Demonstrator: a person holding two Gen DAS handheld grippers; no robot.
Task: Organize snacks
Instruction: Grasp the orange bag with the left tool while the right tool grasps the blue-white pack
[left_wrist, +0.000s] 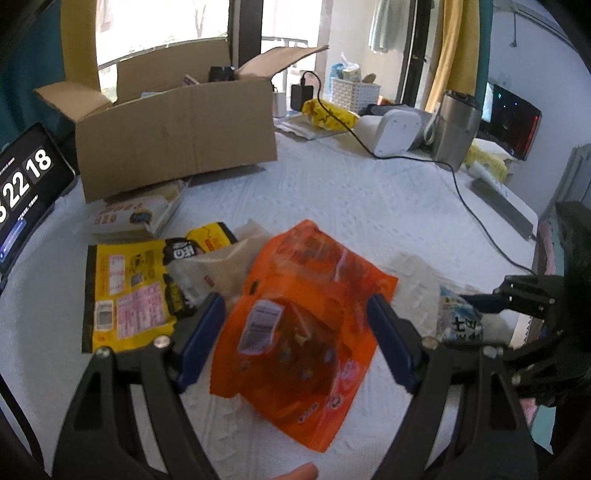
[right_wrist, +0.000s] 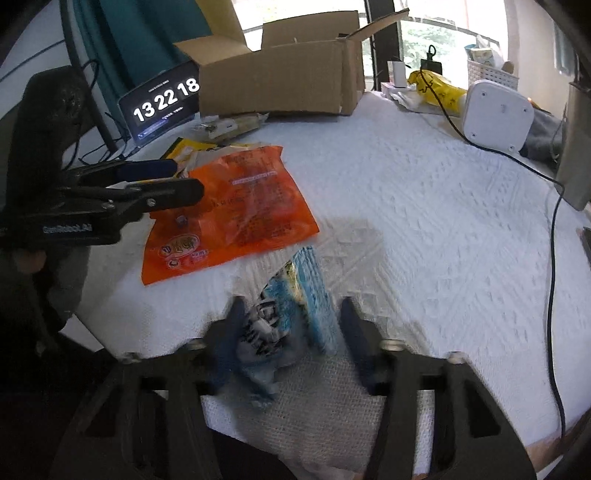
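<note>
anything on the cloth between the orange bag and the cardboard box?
In the right wrist view, a flat pale snack pack lies at the foot of the cardboard box, beyond the orange bag; yellow packs poke out beside it.

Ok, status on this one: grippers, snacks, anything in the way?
Left gripper open, straddling orange snack bag. Right gripper around blue snack packet, grip unclear. Cardboard box open behind. Black cable well clear.
</note>
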